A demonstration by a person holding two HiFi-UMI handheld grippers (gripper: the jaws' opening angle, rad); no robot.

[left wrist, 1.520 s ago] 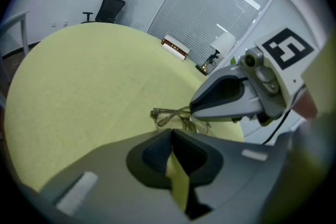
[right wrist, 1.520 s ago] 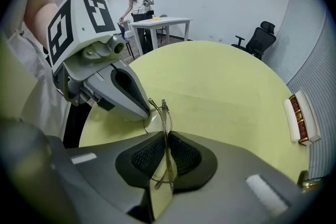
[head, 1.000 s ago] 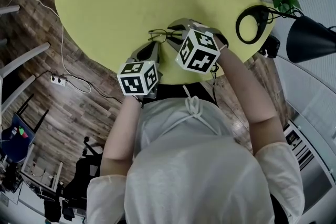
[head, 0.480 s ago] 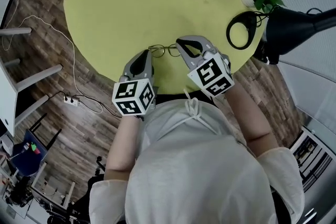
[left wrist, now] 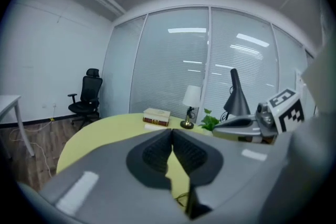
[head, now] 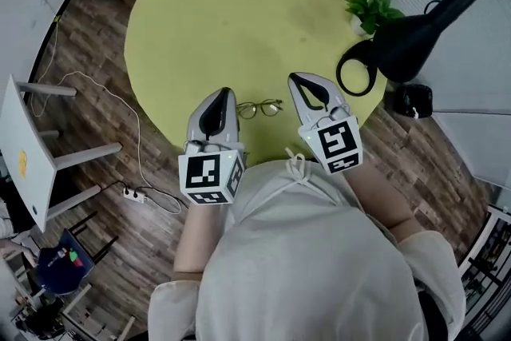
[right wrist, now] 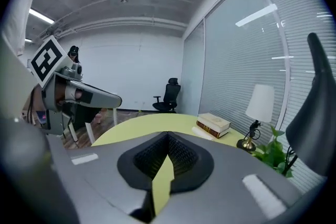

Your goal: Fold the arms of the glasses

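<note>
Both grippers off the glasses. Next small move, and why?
Probably pull both back and stop. The left gripper and right gripper are shut and empty either side of the glasses, which lie on the table with no arm visibly sticking out, so they look folded.

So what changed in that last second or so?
Both grippers drew back from the glasses and lifted clear. The right gripper, which had been at the frame, is now shut and empty, as is the left gripper. The glasses stayed on the yellow table near its edge, between the two.
</note>
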